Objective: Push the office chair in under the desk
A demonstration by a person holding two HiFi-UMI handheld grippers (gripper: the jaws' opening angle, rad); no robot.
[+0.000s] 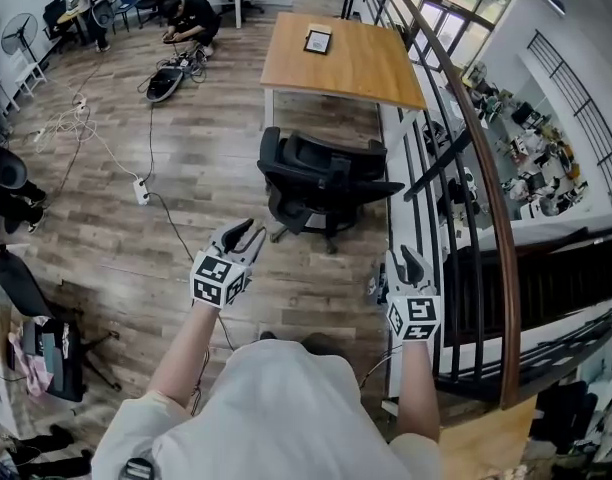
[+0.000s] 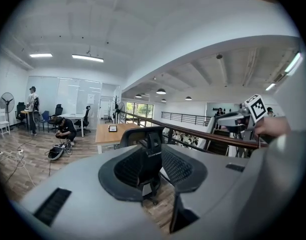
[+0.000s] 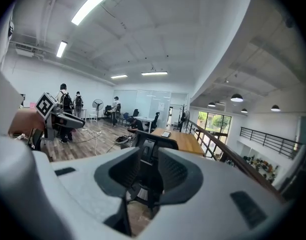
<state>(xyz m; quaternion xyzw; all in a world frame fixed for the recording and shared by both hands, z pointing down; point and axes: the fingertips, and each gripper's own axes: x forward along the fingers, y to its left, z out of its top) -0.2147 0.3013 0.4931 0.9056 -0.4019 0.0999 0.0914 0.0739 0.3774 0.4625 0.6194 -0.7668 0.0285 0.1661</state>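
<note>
The black office chair (image 1: 326, 183) stands on the wood floor (image 1: 186, 158) near the front edge of the wooden bench (image 1: 371, 68), out from under its top, with its backrest turned toward the person. A dark, flat, framed thing (image 1: 317, 40) lies on the bench; whatever it shows is too small to read.

Both grippers hang short of the chair and touch nothing. The left gripper (image 1: 250, 232) has its fingers (image 2: 124, 171) apart. In the left gripper view the chair's back shows through the gap, well beyond the tips. The right gripper (image 1: 404, 258) also has its fingers (image 3: 180, 176) spread and empty, with the chair framed between them at a distance. Each gripper carries a cube with black-and-white square markers (image 1: 216, 280). These are patterns, not words.

A dark metal railing with a wooden handrail (image 1: 476, 168) runs along the right of the chair and bench. A white power strip (image 1: 142, 190) and its cables trail across the floor to the left. Farther back, a person (image 1: 191, 18) crouches over gear on the floor.
</note>
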